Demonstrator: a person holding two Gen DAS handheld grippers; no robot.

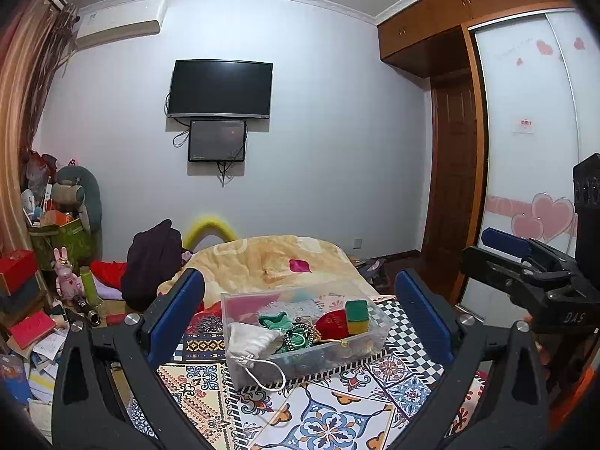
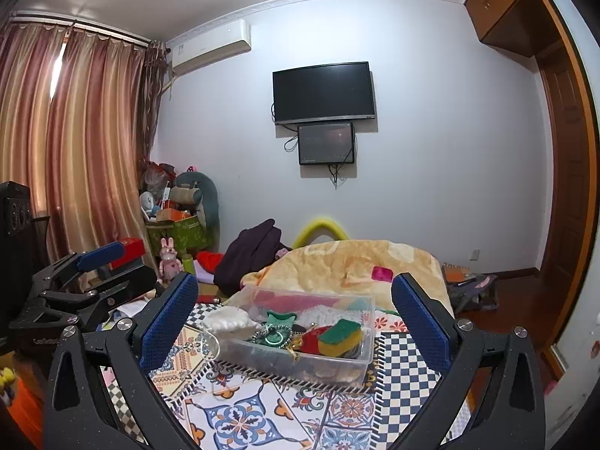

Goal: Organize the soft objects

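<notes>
A clear plastic bin (image 1: 380,328) (image 2: 365,362) stands on a patterned cloth (image 1: 337,412) (image 2: 262,412) on the bed. In it lie a white drawstring pouch (image 1: 249,339) (image 2: 228,320), a green-and-yellow sponge (image 1: 357,315) (image 2: 343,335), a red pouch (image 1: 332,324) (image 2: 311,339), a green fabric piece (image 1: 275,320) (image 2: 280,318) and beaded strings (image 1: 300,335). My left gripper (image 1: 300,311) is open and empty, held before the bin. My right gripper (image 2: 296,307) is open and empty, also before the bin. Each gripper shows at the side of the other's view.
A beige blanket (image 1: 277,258) (image 2: 356,262) lies behind the bin with a small pink item (image 1: 300,264) (image 2: 381,273) on it. Dark clothing (image 1: 153,258) and clutter with boxes and toys (image 1: 63,247) fill the left. A wardrobe (image 1: 525,150) stands right.
</notes>
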